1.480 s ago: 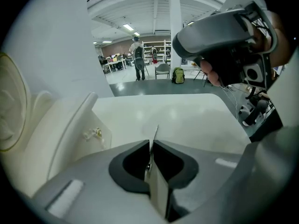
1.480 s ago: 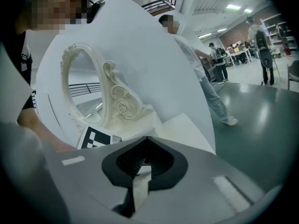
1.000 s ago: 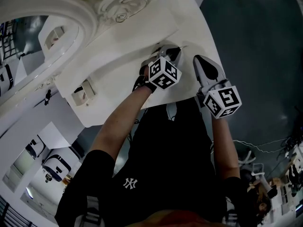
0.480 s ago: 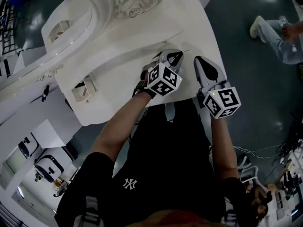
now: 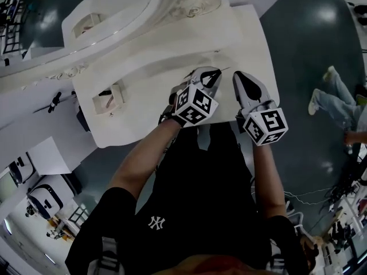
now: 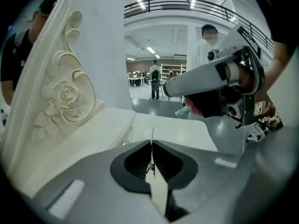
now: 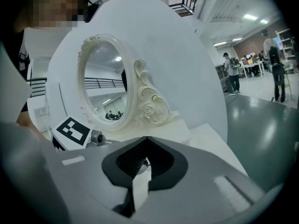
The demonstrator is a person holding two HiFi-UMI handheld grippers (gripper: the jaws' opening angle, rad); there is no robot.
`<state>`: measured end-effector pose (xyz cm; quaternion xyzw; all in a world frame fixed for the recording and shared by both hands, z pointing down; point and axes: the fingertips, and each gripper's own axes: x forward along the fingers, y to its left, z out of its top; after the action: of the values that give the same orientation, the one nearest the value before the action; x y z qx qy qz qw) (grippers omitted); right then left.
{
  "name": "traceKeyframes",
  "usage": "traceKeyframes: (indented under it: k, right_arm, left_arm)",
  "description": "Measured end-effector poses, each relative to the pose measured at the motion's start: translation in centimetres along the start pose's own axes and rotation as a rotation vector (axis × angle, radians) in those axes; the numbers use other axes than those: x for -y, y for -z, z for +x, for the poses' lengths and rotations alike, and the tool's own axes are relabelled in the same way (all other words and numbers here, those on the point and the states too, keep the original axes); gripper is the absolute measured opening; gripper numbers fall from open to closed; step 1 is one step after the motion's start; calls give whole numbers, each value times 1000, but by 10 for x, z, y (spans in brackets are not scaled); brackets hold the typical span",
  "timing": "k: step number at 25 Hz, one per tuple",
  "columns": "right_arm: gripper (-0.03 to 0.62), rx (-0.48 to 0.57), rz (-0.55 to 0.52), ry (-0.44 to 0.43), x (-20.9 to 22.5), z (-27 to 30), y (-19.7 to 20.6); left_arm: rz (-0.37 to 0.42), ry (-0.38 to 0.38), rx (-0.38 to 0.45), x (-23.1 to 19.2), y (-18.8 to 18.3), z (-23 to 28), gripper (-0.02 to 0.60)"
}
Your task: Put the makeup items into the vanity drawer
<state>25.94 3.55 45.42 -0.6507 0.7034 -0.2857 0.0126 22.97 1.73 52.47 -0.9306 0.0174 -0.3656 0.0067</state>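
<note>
— Right, both claws are over the near edge of the white vanity surface (image 5: 143, 73), toward its right near corner. The left claw (image 5: 211, 75) sits just beside the right claw (image 5: 241, 80), with a narrow gap between them.

— And the jaws?

— The left claw's own view has them pressed together, tips meeting, nothing between. The right claw is the same: jaws together, empty.

— Room to move?

— Plenty to the right. The surface's right edge runs just past the right claw, then it's open dark floor (image 5: 309, 44). A person (image 5: 338, 105) stands out there, well apart. The far side is blocked: a raised step runs along the back edge, and the oval mirror (image 7: 105, 90) with its carved rose (image 7: 149, 110) rises from the far left corner.

— The makeup items? The vanity drawer?

— I can't make out either one. From above, the near edge is hidden under the claws and arms. The left end of the surface carries a small fitting (image 5: 112, 96) I can't identify.
</note>
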Motion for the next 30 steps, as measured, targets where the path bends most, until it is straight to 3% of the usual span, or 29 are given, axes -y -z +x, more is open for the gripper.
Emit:
traceKeyframes:
  k: [12,30]
  right_arm:
    - [23,-4,-127,-119,-107,35,-10]
    - [23,-59,-229,-313,-249,85,24]
  left_arm:
    - [-77,-129,81,-36,30,-110,15]
    - [-163,-302,95,-76,116,-235,15]
